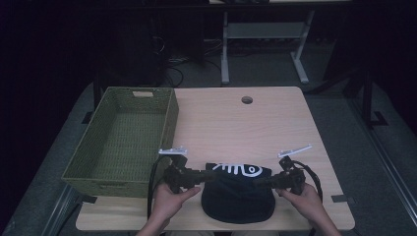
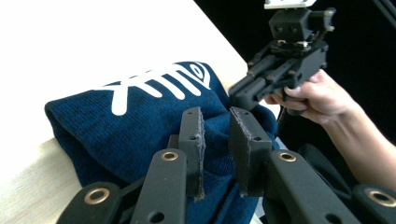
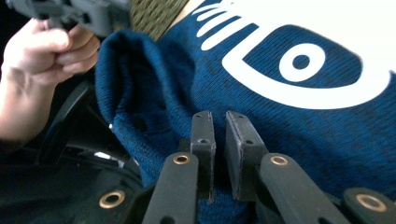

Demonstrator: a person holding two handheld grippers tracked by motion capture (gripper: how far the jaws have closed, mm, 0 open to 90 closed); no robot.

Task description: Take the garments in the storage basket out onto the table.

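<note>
From high above the near edge we look forward and down over the table. Our two gripper cameras sit close, facing each other, sharing the blue knit cloth at 6 o'clock.

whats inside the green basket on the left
Nothing shows inside the green woven basket: its floor looks bare in the high view. The strip just behind its near wall is hidden. The dark blue knit hat lies on the table beside it, between both grippers.

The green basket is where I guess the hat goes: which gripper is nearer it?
Left. The left gripper is beside the green basket's near corner; the right gripper is across the hat.
</note>
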